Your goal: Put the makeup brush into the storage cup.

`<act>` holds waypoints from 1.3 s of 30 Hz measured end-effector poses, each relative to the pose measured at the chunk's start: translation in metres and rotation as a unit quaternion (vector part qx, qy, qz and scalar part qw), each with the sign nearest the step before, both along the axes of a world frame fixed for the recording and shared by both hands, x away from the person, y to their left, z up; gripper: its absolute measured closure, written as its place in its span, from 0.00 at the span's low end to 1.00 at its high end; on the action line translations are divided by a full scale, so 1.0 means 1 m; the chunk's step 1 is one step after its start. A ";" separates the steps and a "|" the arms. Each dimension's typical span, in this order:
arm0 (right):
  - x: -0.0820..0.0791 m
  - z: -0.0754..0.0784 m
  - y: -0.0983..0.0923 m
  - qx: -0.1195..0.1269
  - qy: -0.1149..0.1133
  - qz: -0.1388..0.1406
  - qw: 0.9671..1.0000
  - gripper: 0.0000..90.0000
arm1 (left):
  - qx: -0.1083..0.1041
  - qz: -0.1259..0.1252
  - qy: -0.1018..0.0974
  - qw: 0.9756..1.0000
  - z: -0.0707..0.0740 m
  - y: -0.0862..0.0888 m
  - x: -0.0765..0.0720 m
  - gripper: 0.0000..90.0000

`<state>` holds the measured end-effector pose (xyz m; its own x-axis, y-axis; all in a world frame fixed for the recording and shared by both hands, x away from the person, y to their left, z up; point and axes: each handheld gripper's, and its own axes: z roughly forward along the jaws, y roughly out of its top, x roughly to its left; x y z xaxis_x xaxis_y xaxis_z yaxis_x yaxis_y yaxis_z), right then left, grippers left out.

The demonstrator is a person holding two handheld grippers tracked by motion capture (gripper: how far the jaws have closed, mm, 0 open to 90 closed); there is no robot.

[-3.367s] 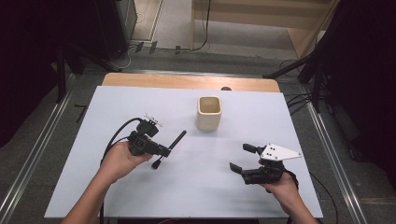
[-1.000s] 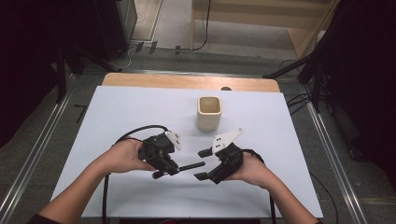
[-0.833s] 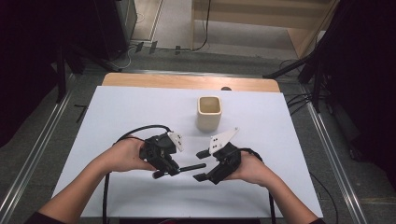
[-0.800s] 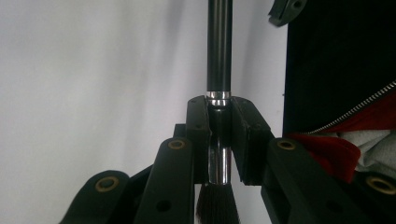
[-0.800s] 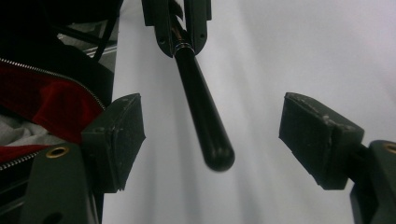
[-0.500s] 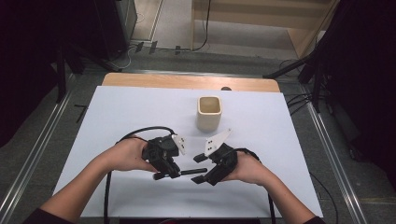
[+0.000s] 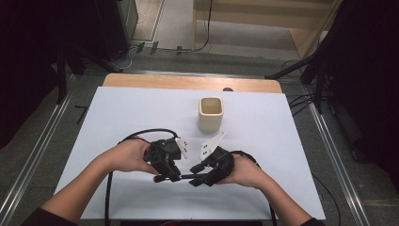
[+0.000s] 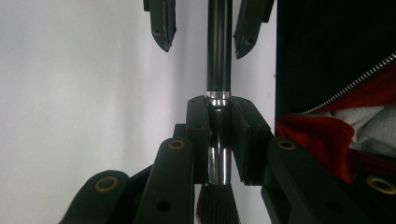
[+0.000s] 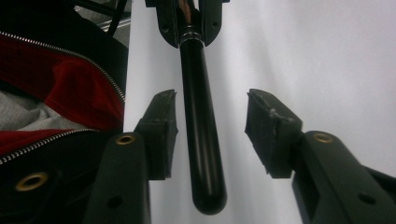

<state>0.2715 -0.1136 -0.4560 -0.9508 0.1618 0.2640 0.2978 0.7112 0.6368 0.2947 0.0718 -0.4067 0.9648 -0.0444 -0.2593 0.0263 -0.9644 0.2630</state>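
A brush (image 7: 189,176) with a black handle (image 9: 201,140), silver ferrule and dark bristles lies level over the white table sheet (image 7: 117,113). My left gripper (image 7: 164,175) is shut on it at the ferrule (image 8: 218,140), bristles toward its camera. My right gripper (image 7: 197,178) faces it from the right. Its jaws have just been closing around the handle's free end. In the right gripper view (image 9: 212,100) the left pad sits close to the handle and the right pad stands well apart, so it is open.
A cream square cup (image 7: 210,114) stands upright beyond the grippers, right of the table's middle. A black cable (image 7: 136,134) loops left of my left hand. A person's red and black jacket (image 9: 51,93) is close at the near edge.
Both hands came together at the near middle of the table. The right gripper slid its jaws over the brush handle and narrowed them. The left gripper keeps its hold.
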 end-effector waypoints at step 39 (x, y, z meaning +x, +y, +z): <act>-0.007 -0.004 0.005 -0.009 0.022 0.030 0.999 0.88 | -0.008 -0.014 0.023 1.000 -0.002 -0.003 0.000 0.72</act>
